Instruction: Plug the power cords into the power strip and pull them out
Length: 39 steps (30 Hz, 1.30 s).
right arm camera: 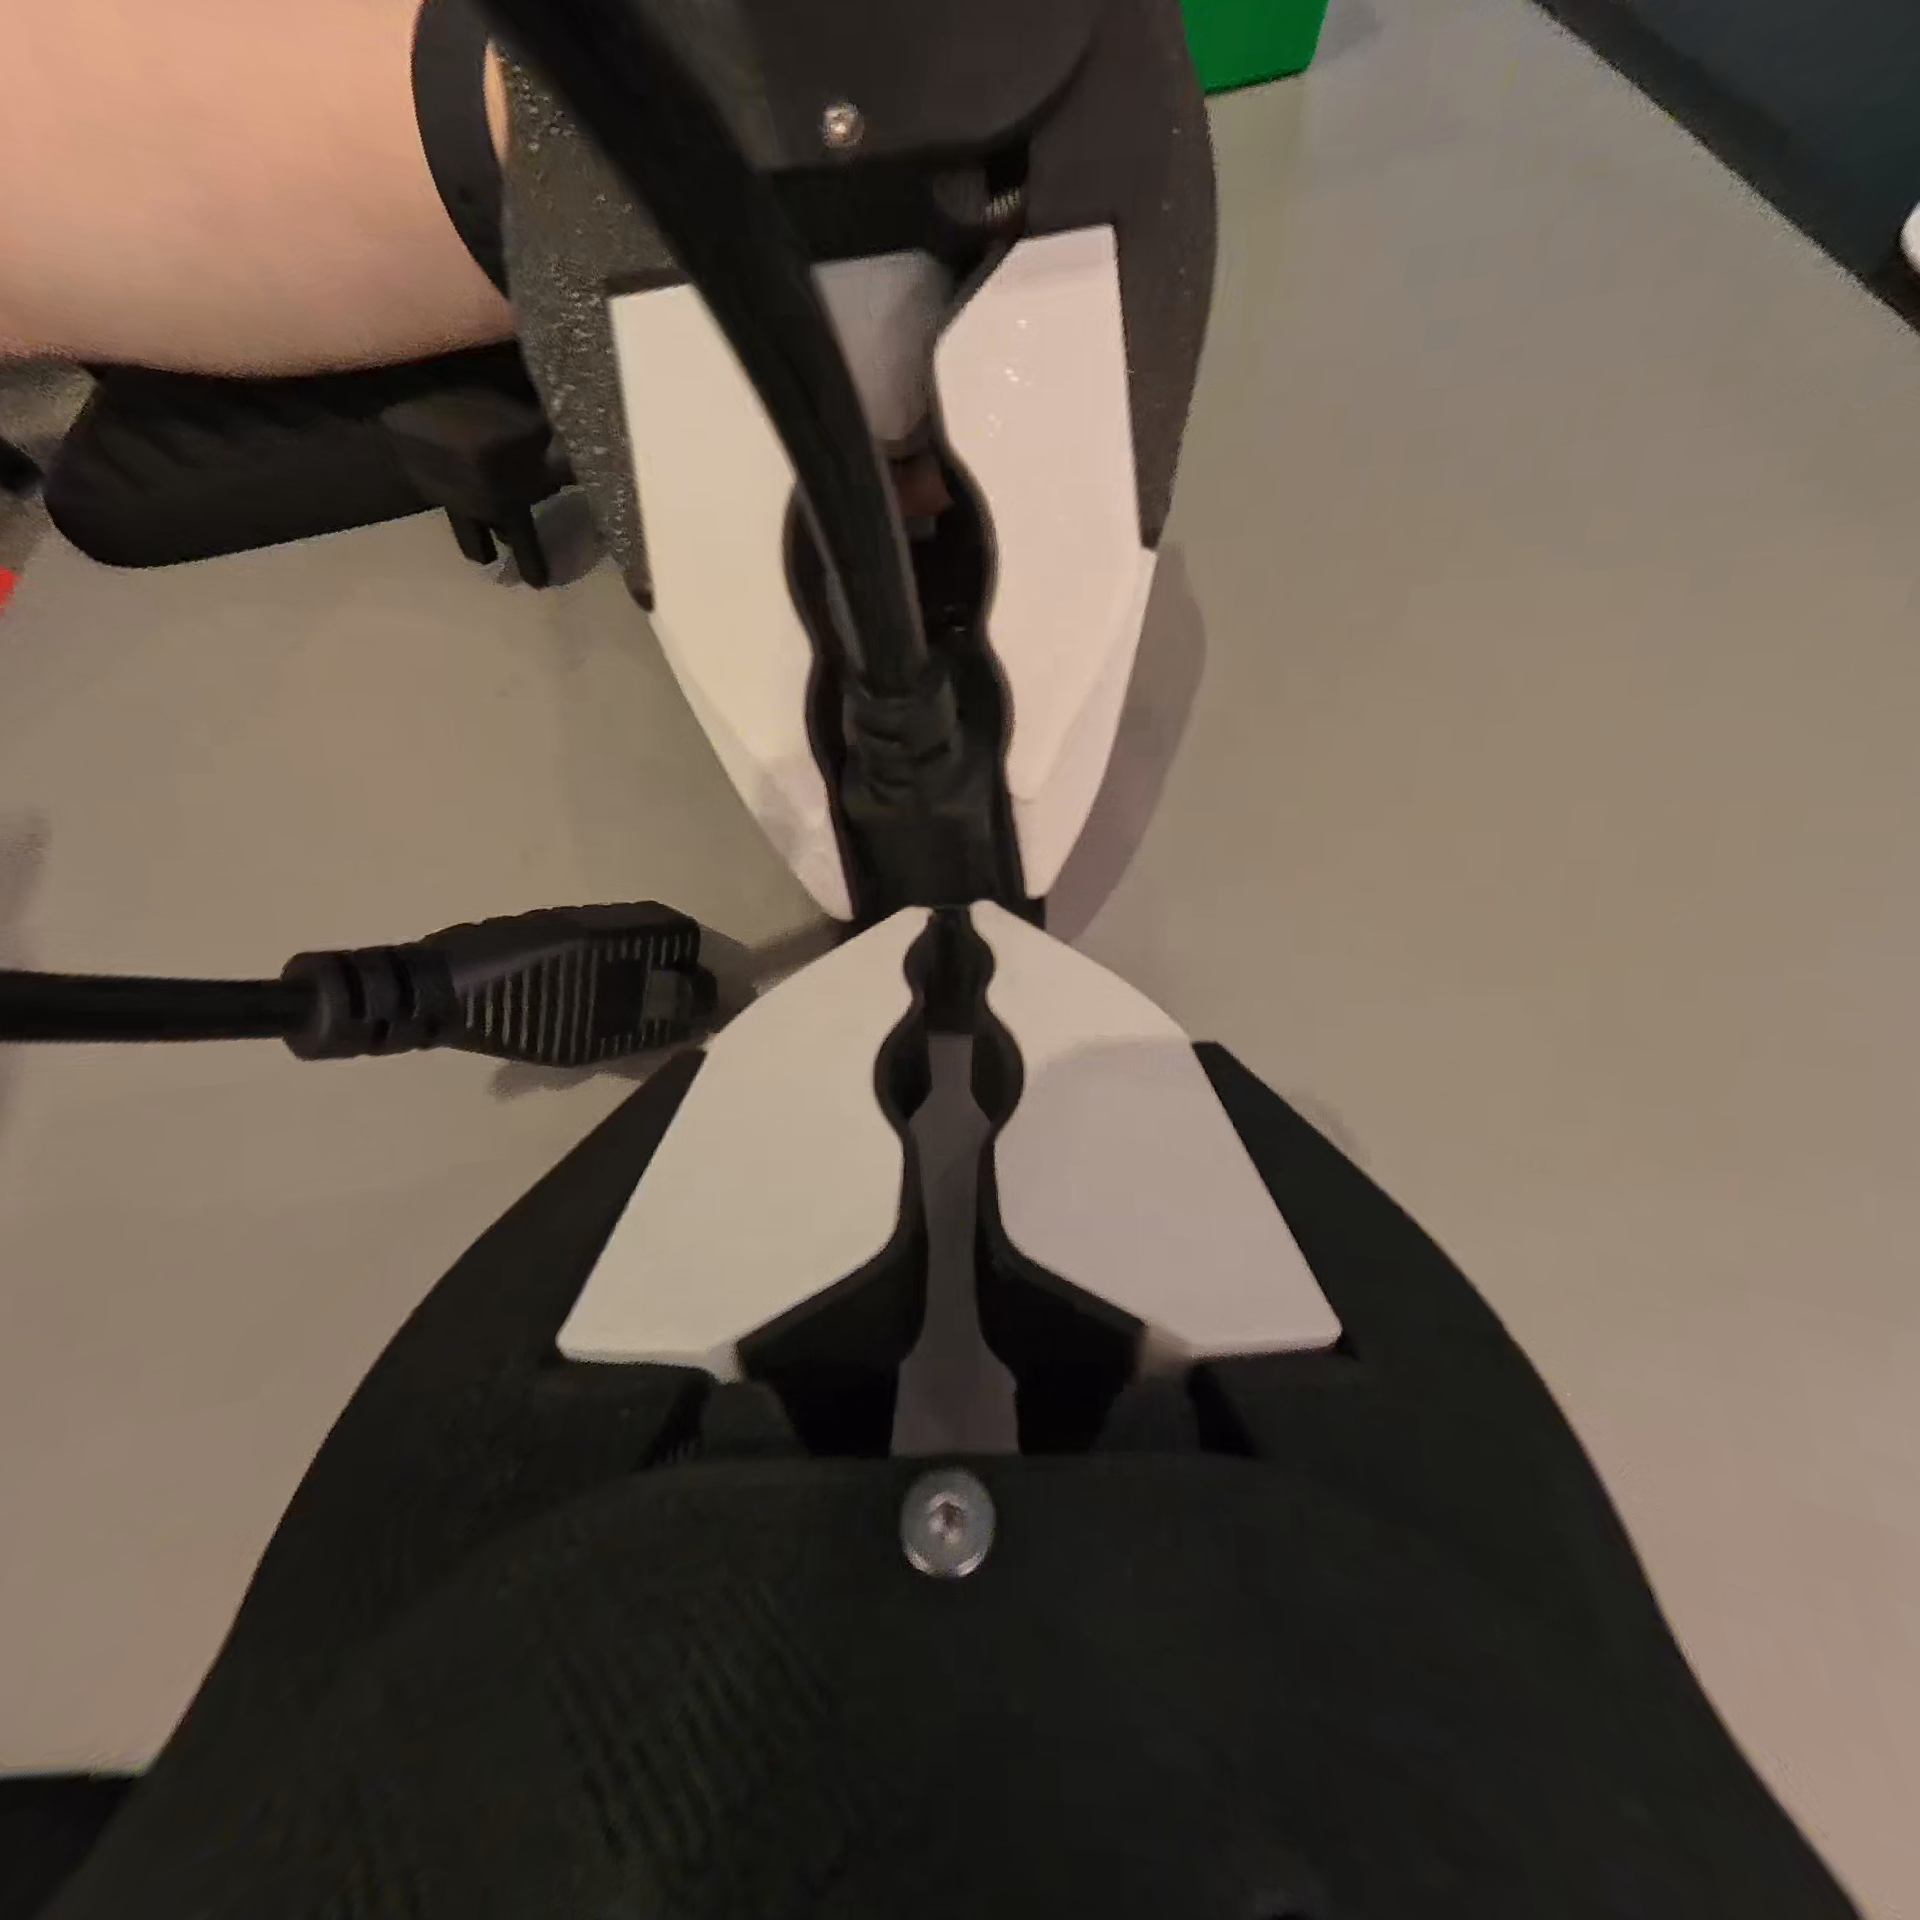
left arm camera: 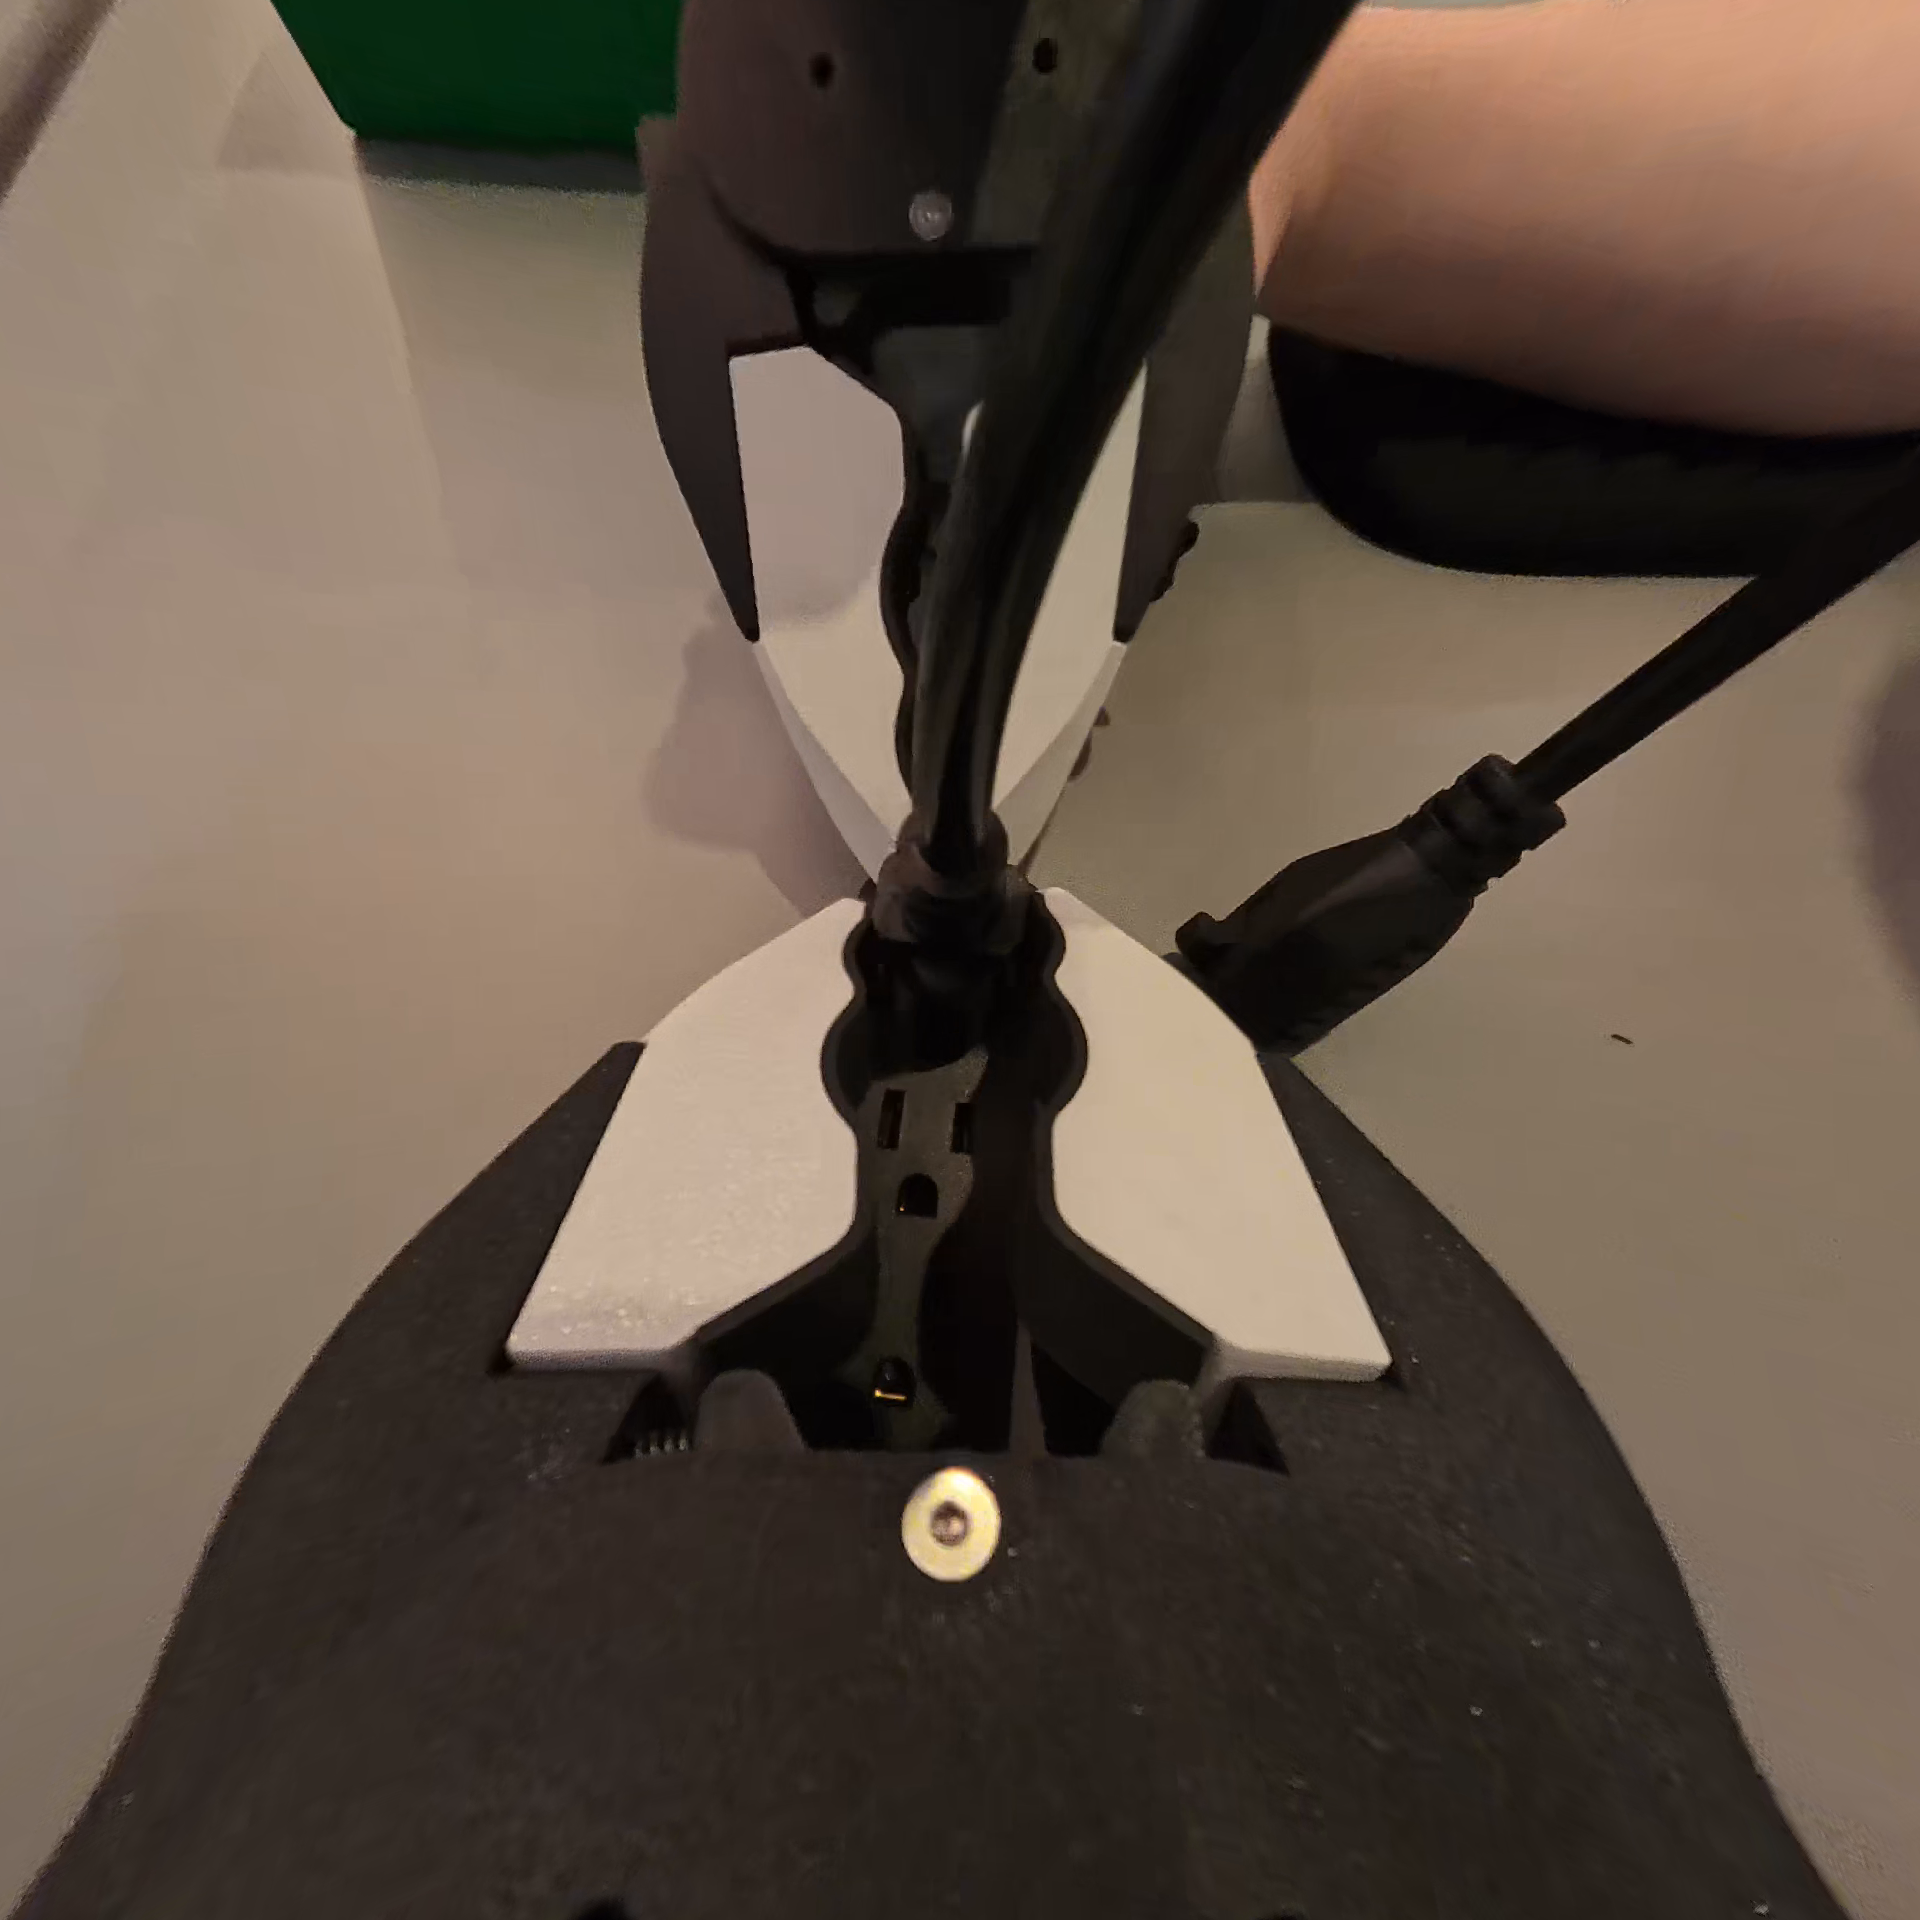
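Gripping a black ribbed cord plug [left arm camera: 940,956], the left gripper [left arm camera: 951,914] was seen nearly closed above a black power strip [left arm camera: 920,1174]. The right gripper [right arm camera: 951,920] was seen narrowly parted, tip to tip with the left; its hold could not be told. A second black plug [right arm camera: 561,997] lay beside the strip on the grey table [right arm camera: 1558,727].

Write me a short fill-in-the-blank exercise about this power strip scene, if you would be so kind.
1. The left gripper is shut on the black power ___.
2. A spare plug lies loose on the ___, in neither gripper.
3. The box at the far edge of the table is ___.

Missing words: strip; table; green.
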{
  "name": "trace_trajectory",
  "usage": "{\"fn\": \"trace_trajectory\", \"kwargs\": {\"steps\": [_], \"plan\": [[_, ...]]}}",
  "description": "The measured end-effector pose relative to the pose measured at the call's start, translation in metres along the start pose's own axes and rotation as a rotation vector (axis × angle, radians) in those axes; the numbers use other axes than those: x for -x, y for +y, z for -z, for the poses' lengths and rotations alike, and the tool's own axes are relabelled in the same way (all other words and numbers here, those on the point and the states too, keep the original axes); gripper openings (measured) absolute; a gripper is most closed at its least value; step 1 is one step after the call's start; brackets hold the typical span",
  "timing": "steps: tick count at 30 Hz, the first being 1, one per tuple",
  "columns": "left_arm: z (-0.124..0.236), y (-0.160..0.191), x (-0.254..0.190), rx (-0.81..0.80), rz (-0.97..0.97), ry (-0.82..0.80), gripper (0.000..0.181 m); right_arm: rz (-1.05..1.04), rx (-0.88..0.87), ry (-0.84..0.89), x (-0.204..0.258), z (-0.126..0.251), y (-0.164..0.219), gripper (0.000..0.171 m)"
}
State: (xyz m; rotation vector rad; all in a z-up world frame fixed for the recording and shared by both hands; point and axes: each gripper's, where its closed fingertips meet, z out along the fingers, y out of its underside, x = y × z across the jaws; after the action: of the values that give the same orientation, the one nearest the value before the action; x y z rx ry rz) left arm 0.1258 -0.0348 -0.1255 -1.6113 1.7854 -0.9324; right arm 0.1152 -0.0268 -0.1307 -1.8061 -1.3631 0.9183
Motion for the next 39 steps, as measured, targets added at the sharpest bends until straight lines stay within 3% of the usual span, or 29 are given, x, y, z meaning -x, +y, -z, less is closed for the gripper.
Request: {"fn": "trace_trajectory", "kwargs": {"steps": [13,39], "plan": [[-0.0017,-0.0047,-0.0028,-0.041,-0.052,-0.032,0.026,0.037,0.076,0.088,0.0024,0.0,0.0041,0.003],[-0.0005,-0.0093,0.0011,-0.065,0.018,-0.102,0.023,0.076,0.027,0.124,-0.0007,0.001,0.0052,0.005]]}}
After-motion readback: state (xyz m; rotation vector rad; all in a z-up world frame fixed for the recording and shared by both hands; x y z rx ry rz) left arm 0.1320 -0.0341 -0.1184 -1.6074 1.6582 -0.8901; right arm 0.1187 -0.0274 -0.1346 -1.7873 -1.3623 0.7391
